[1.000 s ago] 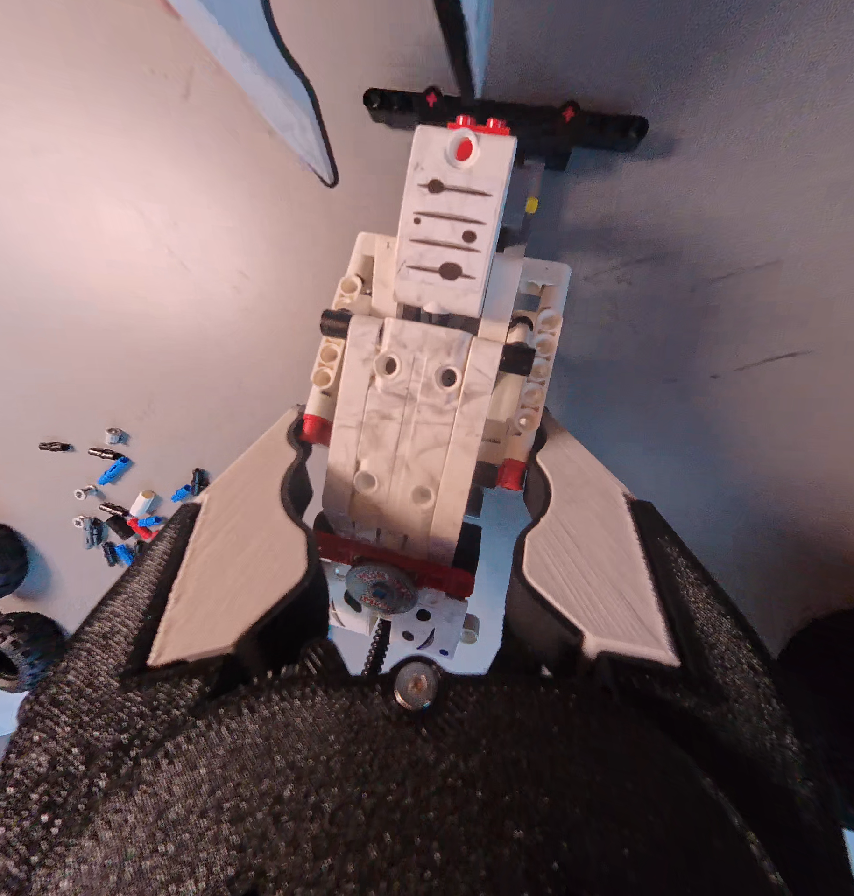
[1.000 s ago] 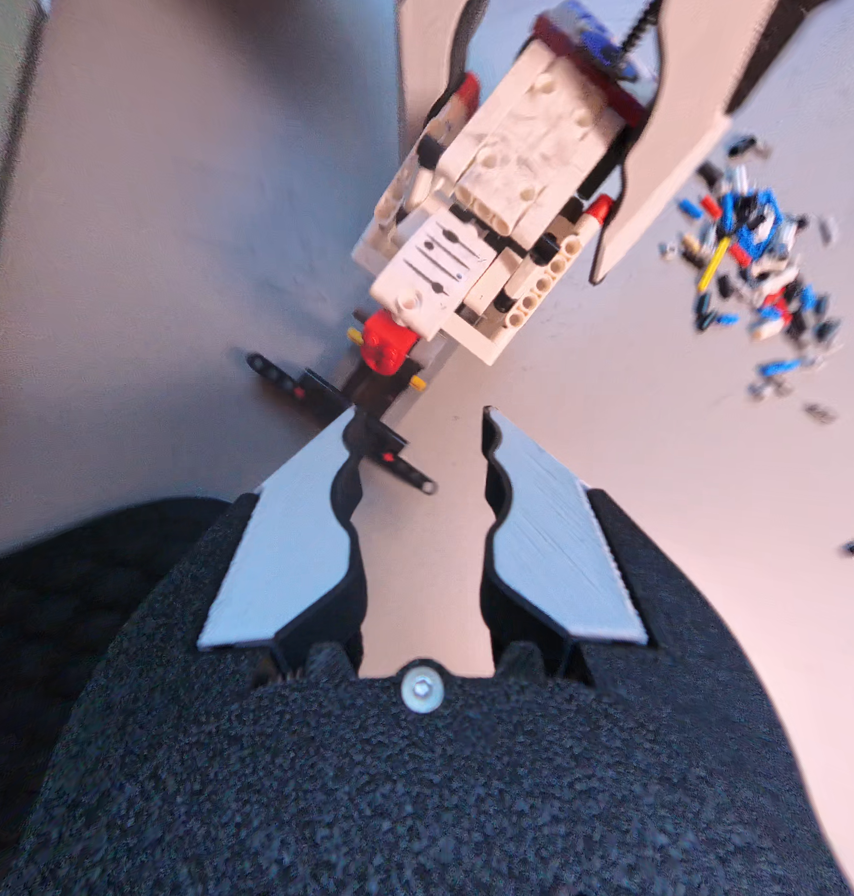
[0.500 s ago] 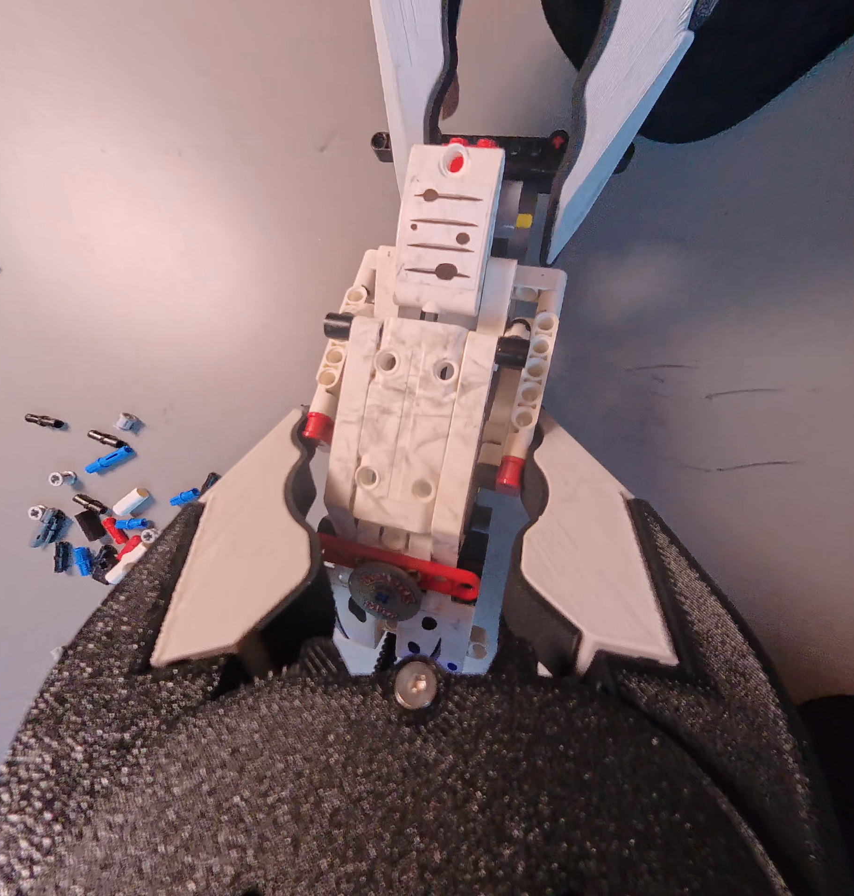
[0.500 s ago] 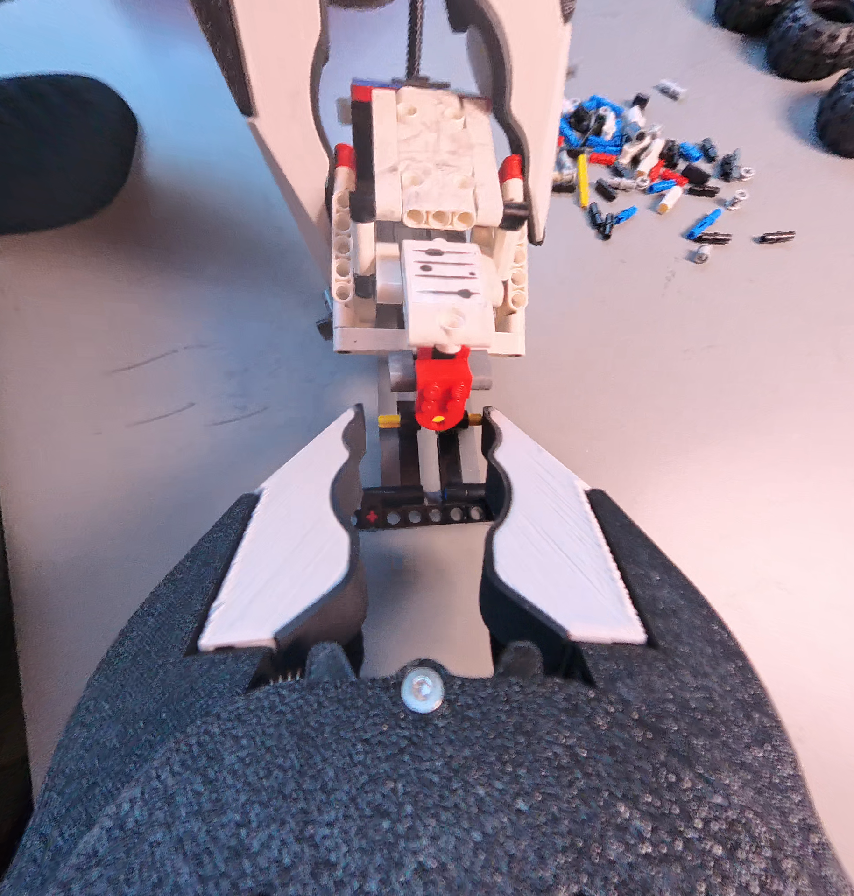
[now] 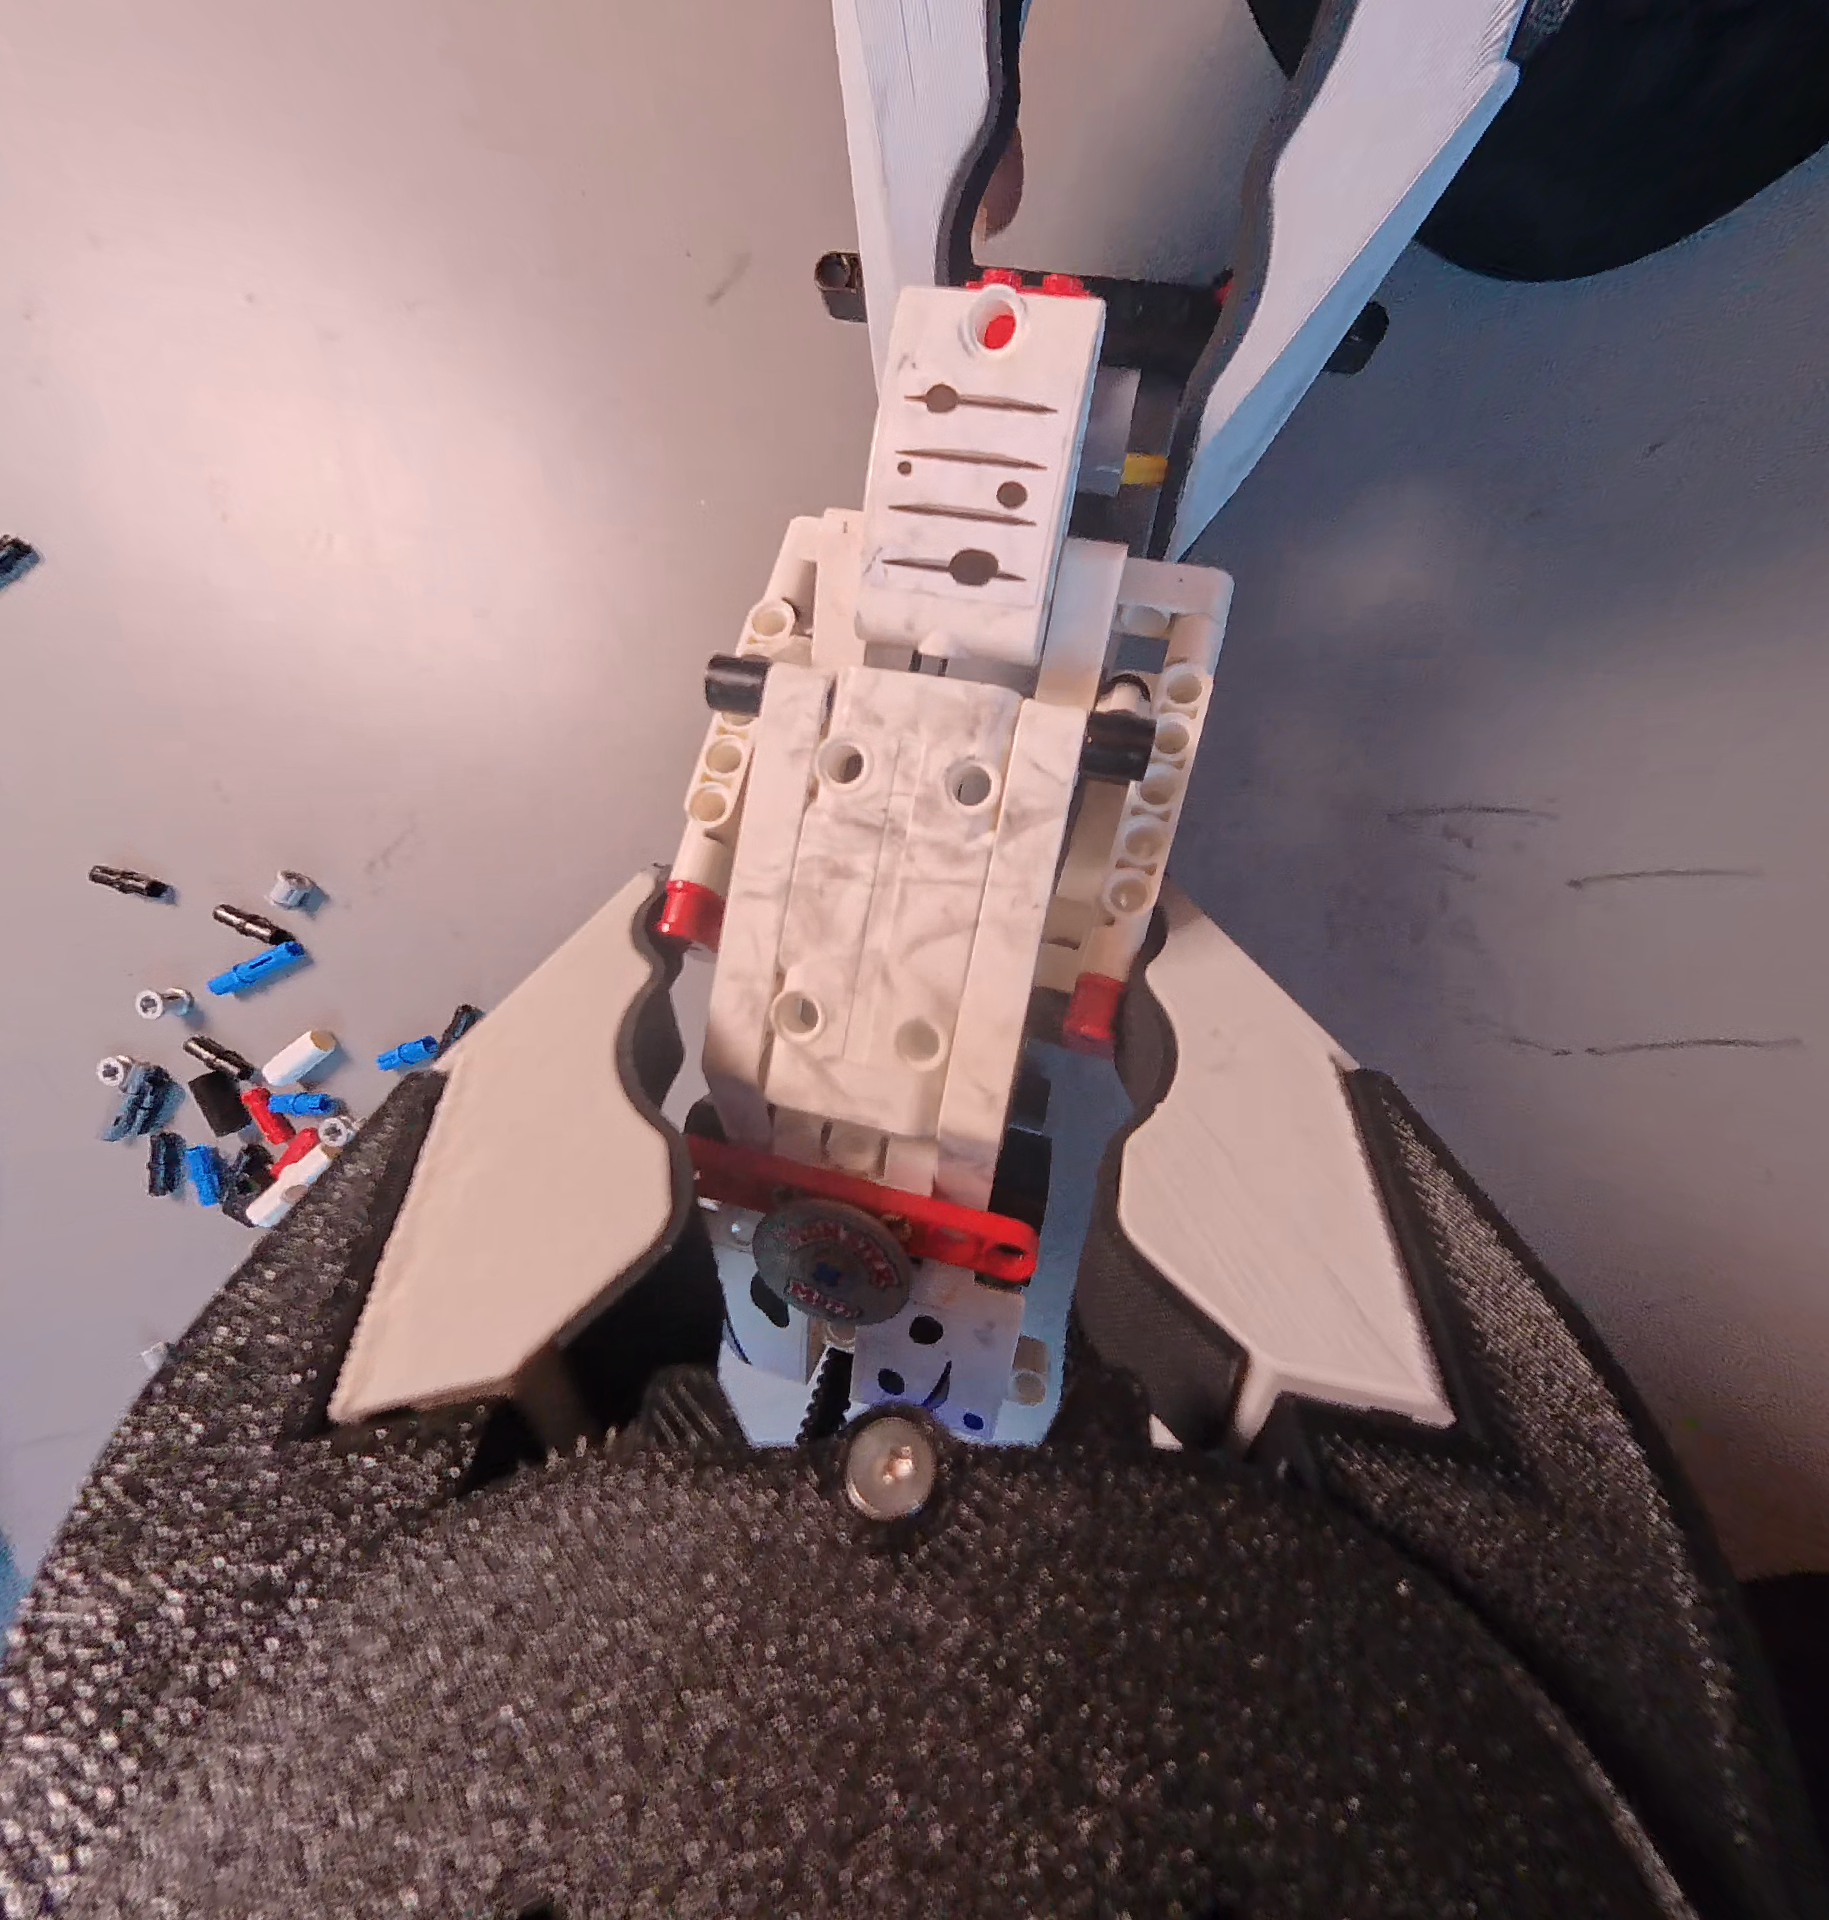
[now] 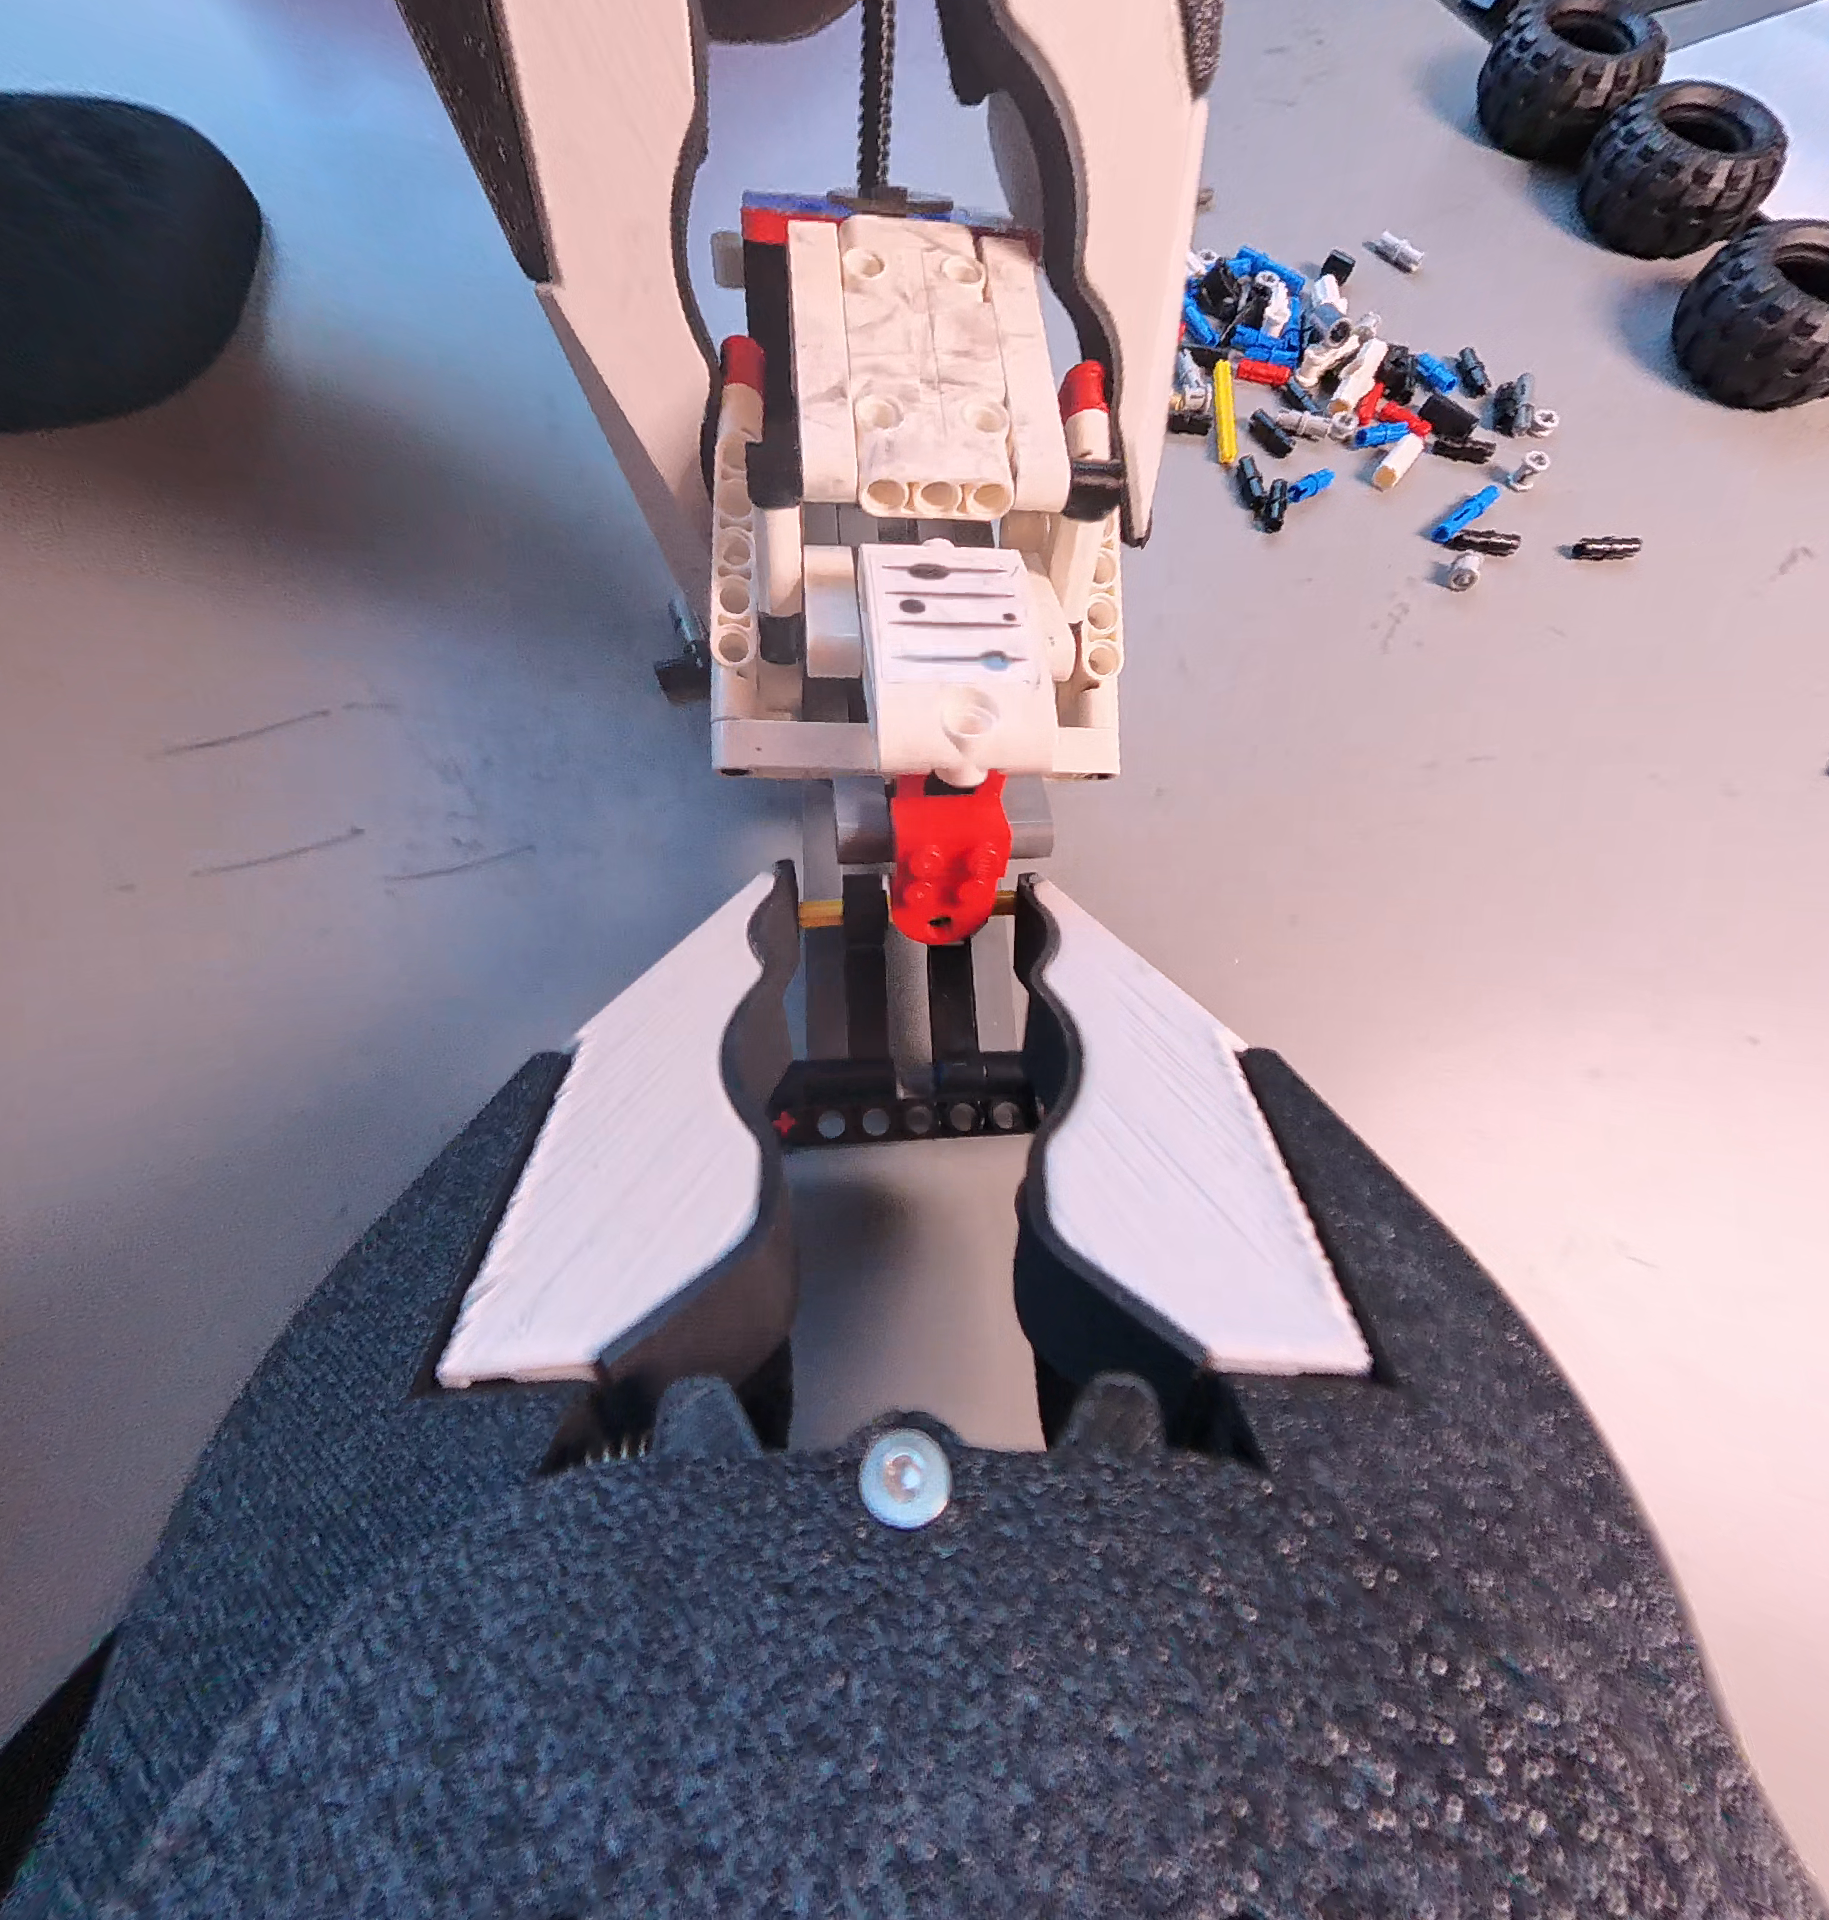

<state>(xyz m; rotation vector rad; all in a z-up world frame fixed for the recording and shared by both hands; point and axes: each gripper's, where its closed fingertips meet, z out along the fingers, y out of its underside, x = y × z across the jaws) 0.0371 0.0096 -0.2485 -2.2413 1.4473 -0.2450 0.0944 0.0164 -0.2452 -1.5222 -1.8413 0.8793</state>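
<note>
The left gripper (image 5: 905, 935) is clamped on the white toy brick model (image 5: 889, 883), its fingers pressing the model's red-tipped sides. The right gripper (image 6: 905, 894) faces it from the model's far end, its fingers closed against the black beam frame (image 6: 905, 1112). Beside the model on the grey table (image 6: 1409, 935) lie loose small pieces (image 6: 1346, 384), and beyond them three black tyres (image 6: 1679, 166)

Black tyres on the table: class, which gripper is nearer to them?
Left. The left gripper, clamped on the white model, sits beside the tyres; the right gripper is at the model's opposite end.
</note>
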